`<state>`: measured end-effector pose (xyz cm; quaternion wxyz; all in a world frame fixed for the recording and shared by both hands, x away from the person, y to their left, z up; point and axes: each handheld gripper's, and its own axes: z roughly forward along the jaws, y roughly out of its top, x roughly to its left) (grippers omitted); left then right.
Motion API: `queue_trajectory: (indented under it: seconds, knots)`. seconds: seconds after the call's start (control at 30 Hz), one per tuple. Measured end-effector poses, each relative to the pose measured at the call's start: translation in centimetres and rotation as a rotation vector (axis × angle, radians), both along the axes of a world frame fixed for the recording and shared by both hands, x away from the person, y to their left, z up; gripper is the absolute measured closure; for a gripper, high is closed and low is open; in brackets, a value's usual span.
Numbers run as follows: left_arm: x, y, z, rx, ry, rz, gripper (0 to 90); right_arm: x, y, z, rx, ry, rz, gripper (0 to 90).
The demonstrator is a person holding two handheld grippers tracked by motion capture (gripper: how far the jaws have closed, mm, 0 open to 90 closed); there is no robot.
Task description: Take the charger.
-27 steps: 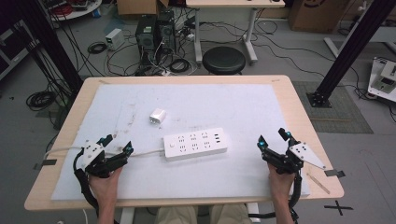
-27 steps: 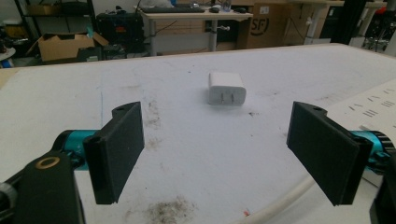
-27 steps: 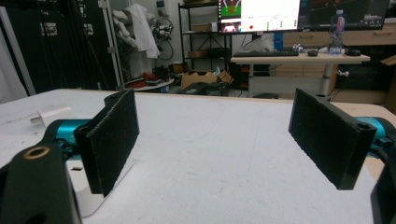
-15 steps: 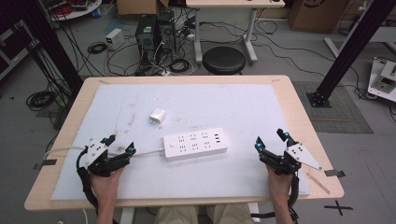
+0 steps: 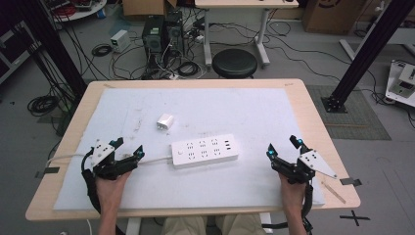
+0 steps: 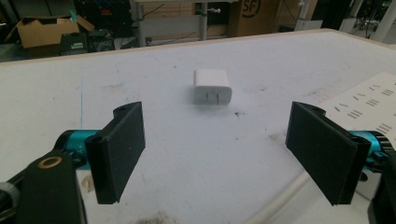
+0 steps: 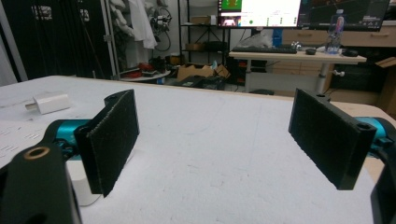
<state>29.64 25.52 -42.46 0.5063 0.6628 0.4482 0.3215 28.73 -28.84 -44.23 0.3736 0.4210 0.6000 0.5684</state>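
Wooden table (image 5: 313,112) under a white mat (image 5: 274,112), wide and nearly bare. On the mat, near the middle, a white power strip (image 5: 205,151) lying flat, its white cord (image 5: 154,159) running off toward the left edge. Just behind the strip and a little left — a small white charger (image 5: 165,121), apart from it, prongs facing the left gripper in the left gripper view (image 6: 212,87). Left gripper (image 5: 126,148) low at the near left, jaws spread wide, nothing between them, aimed at the charger but well short of it. Right gripper (image 5: 281,148) at the near right — jaws likewise wide apart, holding nothing, well apart from the strip's end.
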Motion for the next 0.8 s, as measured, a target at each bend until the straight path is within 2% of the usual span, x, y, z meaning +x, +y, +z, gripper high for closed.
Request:
queue_trajectory:
  seconds: [0.1, 0.13, 0.17, 0.2, 0.43, 0.57, 0.6, 0.63, 0.7, 0.73, 0.77, 0.8]
  knots:
    - [0.9, -0.4, 1.3, 0.000, 0.022, -0.015, 19.8, 0.0, 0.0, 0.0, -0.001, 0.001, -0.003, 16.6]
    - [0.9, -0.4, 1.3, 0.000, 0.022, -0.015, 19.8, 0.0, 0.0, 0.0, -0.001, 0.001, -0.003, 16.6]
    - [1.8, -0.9, 2.4, 0.019, 0.041, -0.028, 19.8, 0.0, 0.0, 0.0, 0.000, 0.003, -0.005, 16.5]
    - [2.2, -1.2, 2.9, 0.015, 0.043, -0.035, 19.8, 0.0, 0.0, 0.0, 0.002, 0.003, -0.005, 16.5]
    - [4.8, -3.1, 5.2, 0.085, 0.067, -0.051, 19.9, 0.1, 0.1, 0.0, -0.004, 0.007, -0.009, 16.5]
    - [6.5, -4.2, 6.2, 0.093, 0.086, -0.050, 20.4, 0.1, 0.1, 0.0, -0.005, 0.019, -0.008, 16.6]
    - [6.5, -4.2, 6.2, 0.093, 0.086, -0.050, 20.4, 0.1, 0.1, 0.0, -0.005, 0.019, -0.008, 16.6]
    - [7.6, -4.7, 6.6, 0.126, 0.113, -0.047, 20.4, 0.1, 0.1, 0.0, -0.005, 0.020, -0.007, 16.5]
    - [8.6, -5.2, 6.6, 0.122, 0.130, -0.048, 20.4, 0.1, 0.2, 0.0, -0.007, 0.016, -0.005, 16.6]
    - [9.2, -5.4, 6.6, 0.131, 0.154, -0.052, 20.3, 0.1, 0.2, 0.0, -0.009, 0.017, -0.006, 16.6]
    - [9.2, -5.4, 6.6, 0.131, 0.154, -0.052, 20.4, 0.1, 0.2, 0.0, -0.009, 0.017, -0.006, 16.6]
    - [11.1, -6.2, 6.1, 0.156, 0.209, -0.065, 20.4, 0.1, 0.3, 0.0, -0.016, 0.017, -0.004, 16.5]
